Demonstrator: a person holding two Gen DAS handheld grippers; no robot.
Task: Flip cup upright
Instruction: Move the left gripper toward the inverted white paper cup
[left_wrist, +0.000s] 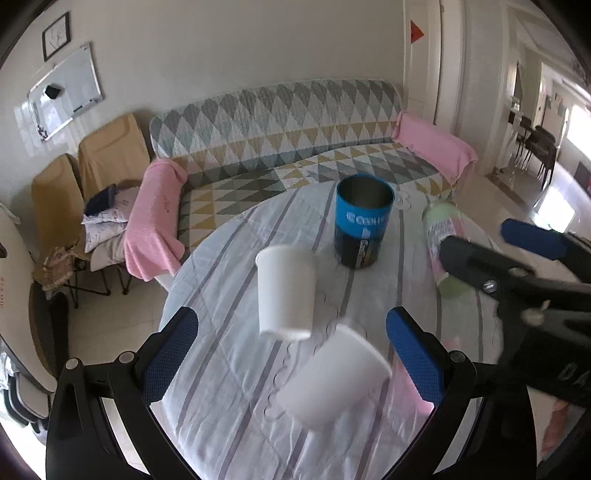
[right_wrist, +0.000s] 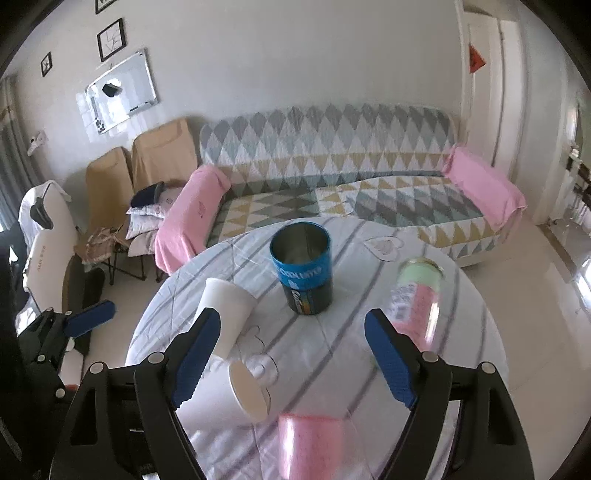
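Two white paper cups lie on the round table's striped cloth (left_wrist: 229, 369). One white cup (left_wrist: 286, 291) stands mouth-down; it shows behind the left finger in the right wrist view (right_wrist: 227, 306). A second white cup (left_wrist: 332, 373) lies on its side; in the right wrist view (right_wrist: 247, 389) its base faces me. My left gripper (left_wrist: 291, 362) is open, hovering above both cups, holding nothing. My right gripper (right_wrist: 291, 362) is open and empty above the table; it shows at the right of the left wrist view (left_wrist: 495, 240).
A blue tin can (left_wrist: 364, 221) stands upright at mid-table, open top. A clear jar (right_wrist: 417, 295) with pink and green contents lies at the right. A pink object (right_wrist: 314, 443) sits at the near edge. A patterned sofa (left_wrist: 280, 125) and chairs are behind.
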